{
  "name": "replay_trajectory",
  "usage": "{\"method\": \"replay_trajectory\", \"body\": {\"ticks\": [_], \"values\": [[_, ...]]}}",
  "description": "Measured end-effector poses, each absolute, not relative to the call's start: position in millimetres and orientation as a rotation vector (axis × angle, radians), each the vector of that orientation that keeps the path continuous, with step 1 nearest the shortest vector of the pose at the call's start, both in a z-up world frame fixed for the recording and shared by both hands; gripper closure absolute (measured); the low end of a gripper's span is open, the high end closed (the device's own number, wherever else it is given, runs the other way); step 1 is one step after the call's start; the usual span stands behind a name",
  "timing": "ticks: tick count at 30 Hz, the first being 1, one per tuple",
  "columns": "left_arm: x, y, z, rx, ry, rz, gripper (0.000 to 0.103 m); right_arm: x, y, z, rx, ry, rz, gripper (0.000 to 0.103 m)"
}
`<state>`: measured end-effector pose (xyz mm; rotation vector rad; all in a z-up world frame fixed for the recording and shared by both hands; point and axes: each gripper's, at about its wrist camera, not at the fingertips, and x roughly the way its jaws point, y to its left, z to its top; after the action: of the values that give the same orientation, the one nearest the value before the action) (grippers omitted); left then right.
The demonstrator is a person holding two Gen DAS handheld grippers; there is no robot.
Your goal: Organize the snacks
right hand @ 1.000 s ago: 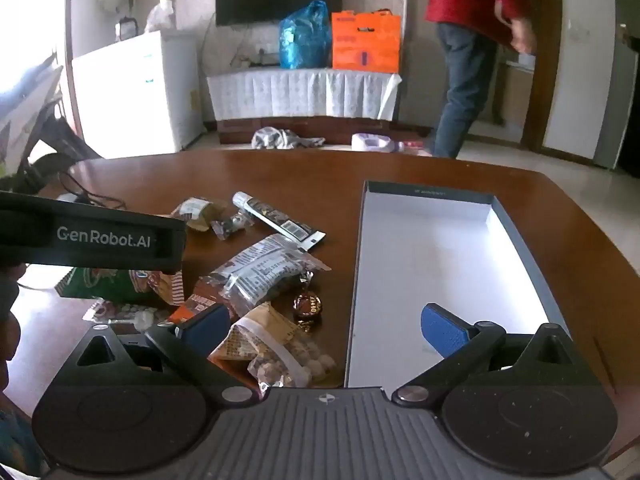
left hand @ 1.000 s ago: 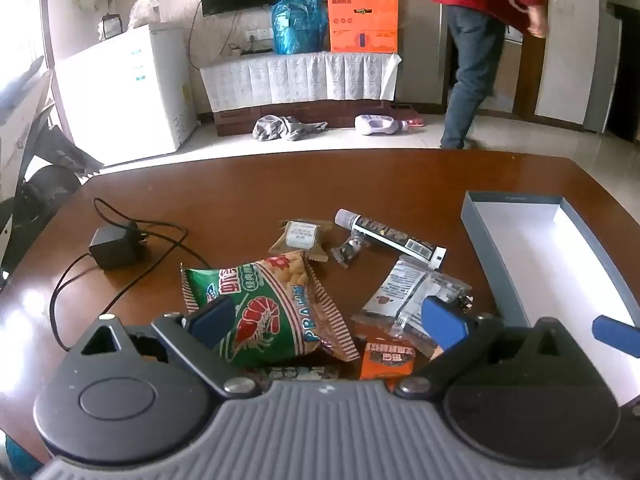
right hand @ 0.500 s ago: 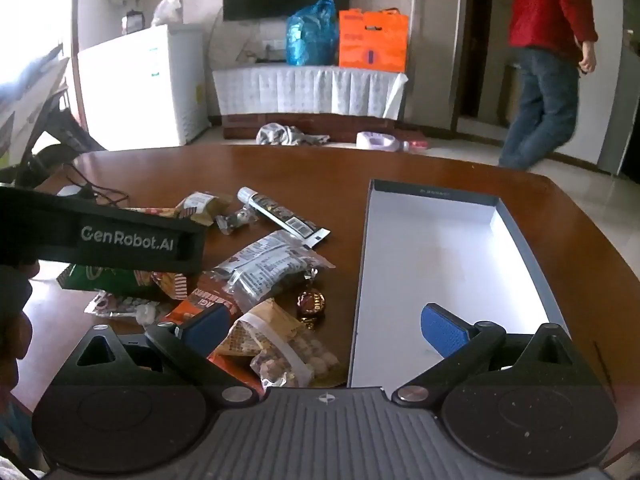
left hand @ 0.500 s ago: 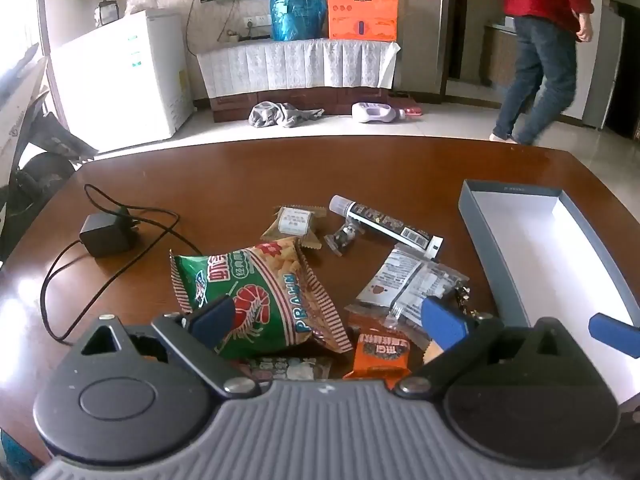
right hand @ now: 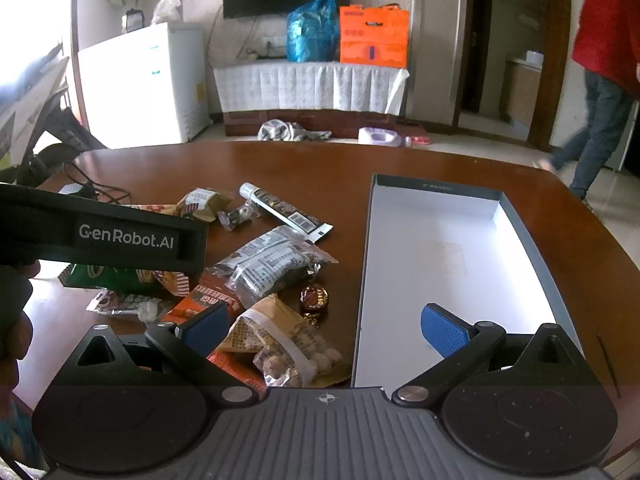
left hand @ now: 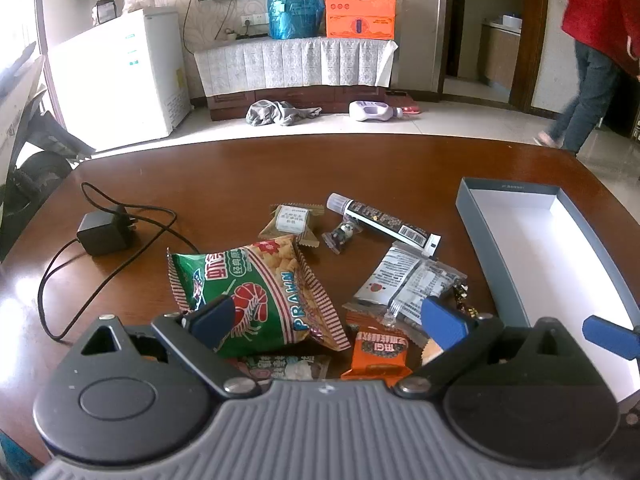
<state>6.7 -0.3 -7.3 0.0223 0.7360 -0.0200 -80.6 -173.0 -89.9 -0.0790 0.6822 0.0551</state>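
Left wrist view sits higher than before; left tool (left hand: 326, 318) and right tool (right hand: 324, 326) both gape wide, empty.

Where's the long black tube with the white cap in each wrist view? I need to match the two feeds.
Left wrist: the black tube lies centre-right of the pile, cap pointing away, left of the open box.
Right wrist: the same tube lies left of centre, at the far side of the pile.
Shared landmark: the orange carton on the cloth-covered cabinet behind the table.
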Motion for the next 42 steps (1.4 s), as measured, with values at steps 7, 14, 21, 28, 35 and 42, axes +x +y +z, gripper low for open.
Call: {"method": "replay_trajectory", "body": {"ticks": [7,14,21,28,35,42], "values": [[6.3,-1.3,-8.2,0.023,0.737,-0.022,0.003,-79.9,-172.1,-91.3,-0.085,0.688,0.049,0.0],[6.5,-1.5,-8.2,0.023,0.739,-0.023,0.003,-79.0,-171.9,-92.6,-0.091,0.695,0.045,0.0],[6.4,-2.7,-8.1,0.027,0.741,-0.024,0.003,-78.3,-172.0,-93.4,-0.086,0.699,0.044,0.0],[6.6,-3.4,-8.2,0.029,0.745,-0.024,0.003,-76.5,-172.3,-94.4,-0.085,0.704,0.04,0.0],[6.9,-3.2,-8.2,0.03,0.75,-0.025,0.003,-76.4,-172.0,-94.8,-0.087,0.707,0.042,0.0],[7.3,-3.4,-7.9,0.031,0.75,-0.025,0.003,-76.7,-171.7,-95.2,-0.087,0.708,0.042,0.0]]}}
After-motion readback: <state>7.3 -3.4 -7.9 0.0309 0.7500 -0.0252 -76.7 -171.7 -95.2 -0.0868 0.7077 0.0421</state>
